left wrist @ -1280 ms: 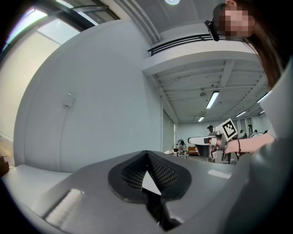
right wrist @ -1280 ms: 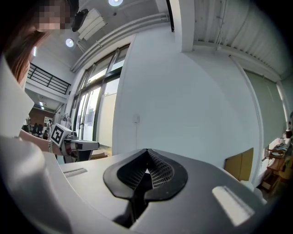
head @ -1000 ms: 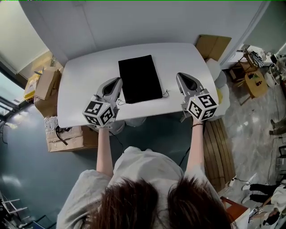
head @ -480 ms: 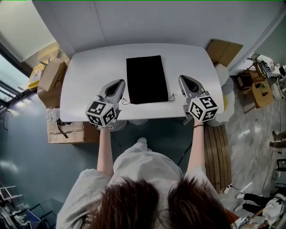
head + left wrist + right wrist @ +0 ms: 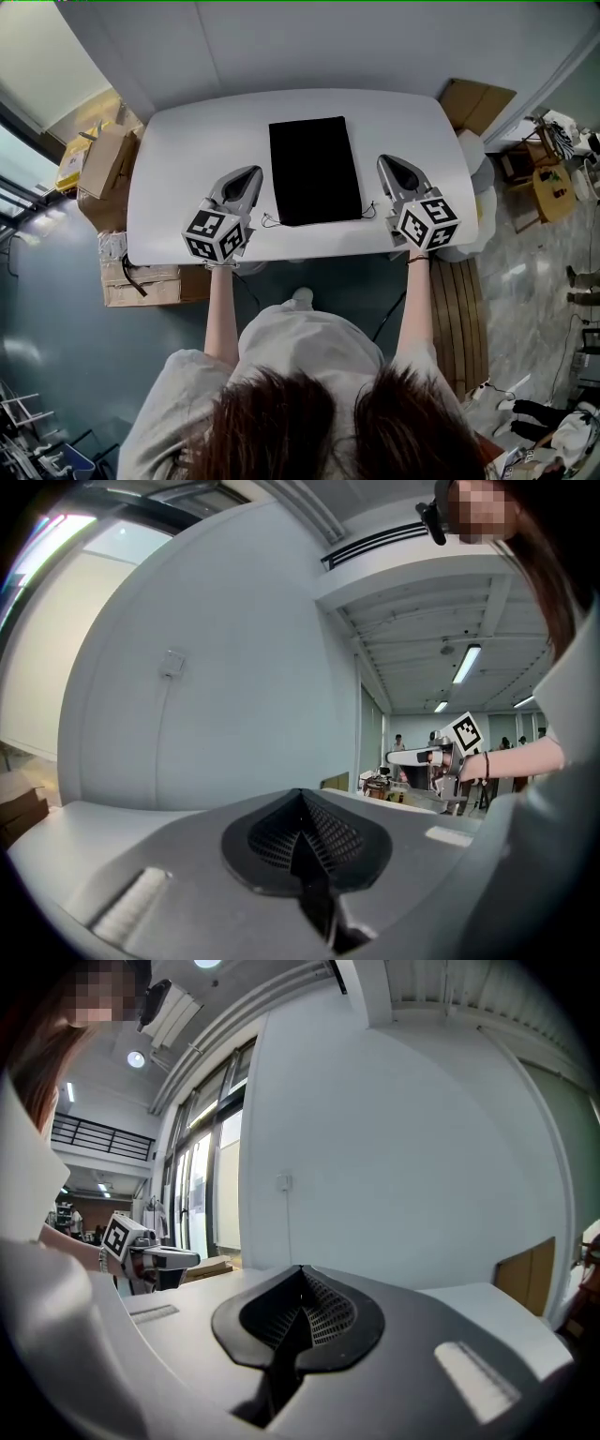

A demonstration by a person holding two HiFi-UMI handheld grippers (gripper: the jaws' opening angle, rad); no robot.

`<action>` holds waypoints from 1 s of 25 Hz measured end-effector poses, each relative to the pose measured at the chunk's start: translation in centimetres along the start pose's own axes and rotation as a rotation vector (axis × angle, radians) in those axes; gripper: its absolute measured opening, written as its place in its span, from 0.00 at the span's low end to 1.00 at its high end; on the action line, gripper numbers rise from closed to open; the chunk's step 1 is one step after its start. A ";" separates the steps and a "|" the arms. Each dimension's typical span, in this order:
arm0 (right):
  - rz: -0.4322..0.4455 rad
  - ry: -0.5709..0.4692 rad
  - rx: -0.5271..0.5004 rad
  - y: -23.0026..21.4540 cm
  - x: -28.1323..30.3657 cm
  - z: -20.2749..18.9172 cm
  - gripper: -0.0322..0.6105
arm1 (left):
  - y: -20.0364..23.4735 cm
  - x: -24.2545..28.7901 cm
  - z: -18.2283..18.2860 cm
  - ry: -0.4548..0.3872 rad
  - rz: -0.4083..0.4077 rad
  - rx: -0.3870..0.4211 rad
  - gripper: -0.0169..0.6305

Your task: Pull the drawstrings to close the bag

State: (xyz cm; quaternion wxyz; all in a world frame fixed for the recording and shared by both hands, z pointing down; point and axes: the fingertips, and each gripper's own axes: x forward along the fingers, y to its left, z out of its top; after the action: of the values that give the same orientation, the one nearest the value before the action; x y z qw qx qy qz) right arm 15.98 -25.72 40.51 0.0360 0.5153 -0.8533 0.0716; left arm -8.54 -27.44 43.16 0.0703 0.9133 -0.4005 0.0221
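A flat black drawstring bag (image 5: 315, 169) lies in the middle of the white table (image 5: 187, 150), its mouth toward me. Thin cord ends (image 5: 268, 222) stick out at its near left corner and its near right corner (image 5: 369, 212). My left gripper (image 5: 249, 175) hovers just left of the bag, shut and empty, its meshed pads closed together in the left gripper view (image 5: 302, 808). My right gripper (image 5: 390, 165) hangs just right of the bag, also shut on nothing (image 5: 302, 1283). Each gripper shows in the other's view: the right one (image 5: 439, 757) and the left one (image 5: 150, 1258).
Cardboard boxes (image 5: 98, 164) are stacked left of the table, and another box (image 5: 478, 101) leans at the back right. A wooden pallet (image 5: 459, 309) lies on the floor at the right, with a wooden stool (image 5: 548, 183) beyond. A grey wall stands behind the table.
Both grippers have sunk a little and shifted slightly left relative to the bag: the left one is now a bit clear of it, the right one closer. Both stayed shut.
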 end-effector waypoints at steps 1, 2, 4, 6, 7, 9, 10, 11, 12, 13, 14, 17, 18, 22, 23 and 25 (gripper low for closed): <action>0.004 0.003 0.004 0.0 0.1 -0.3 0.07 | 0.2 0.2 -0.3 0.007 -0.004 -0.001 0.01; 0.006 0.007 0.009 0.1 0.2 -0.6 0.07 | 0.3 0.4 -0.6 0.015 -0.010 -0.001 0.01; 0.007 0.022 0.017 -0.2 0.2 -1.5 0.07 | 0.4 0.8 -1.3 0.031 -0.023 0.002 0.01; 0.005 0.041 0.024 -0.6 0.3 -2.4 0.07 | 0.4 1.1 -2.0 0.052 -0.031 0.002 0.01; 0.008 0.052 0.029 -0.7 0.3 -2.9 0.07 | 0.4 1.2 -2.4 0.062 -0.032 0.001 0.01; 0.026 0.078 0.035 -0.9 0.4 -3.9 0.07 | 0.3 1.3 -3.1 0.080 -0.027 -0.002 0.01; 0.038 0.094 0.035 -1.0 0.5 -4.3 0.07 | 0.3 1.4 -3.4 0.089 -0.023 -0.002 0.01; 0.051 0.112 0.035 -1.1 0.8 -4.8 0.07 | 0.4 1.5 -3.8 0.100 -0.019 0.000 0.01; 0.066 0.130 0.037 -1.2 1.0 -5.2 0.07 | 0.5 1.6 -4.1 0.113 -0.013 0.004 0.01; 0.083 0.150 0.045 -1.3 1.2 -5.6 0.07 | 0.6 1.7 -4.5 0.128 -0.005 0.011 0.01; 0.102 0.170 0.057 -1.4 1.4 -6.0 0.07 | 0.6 1.8 -4.9 0.144 0.005 0.019 0.01; 0.151 0.231 0.078 -1.6 1.8 -7.2 0.07 | 0.5 1.7 -6.3 0.196 0.033 0.025 0.01; 0.162 0.249 0.075 -1.7 1.8 -7.5 0.07 | 0.4 1.6 -6.8 0.213 0.040 0.023 0.01; 0.196 0.305 0.068 -2.2 2.3 -8.8 0.07 | 0.3 1.3 -8.4 0.256 0.062 0.016 0.01; 0.205 0.316 0.068 -2.1 2.4 -9.1 0.07 | 0.4 1.2 -8.7 0.263 0.067 0.013 0.01; 0.224 0.335 0.069 -2.1 2.7 -9.6 0.07 | 0.5 1.1 -9.3 0.280 0.075 0.010 0.01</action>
State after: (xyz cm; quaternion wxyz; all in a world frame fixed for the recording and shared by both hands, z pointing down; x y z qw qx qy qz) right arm 16.43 -27.52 50.51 0.1517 0.3988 -0.8844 0.1892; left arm -8.02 -27.23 52.54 0.1200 0.8861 -0.4204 0.1539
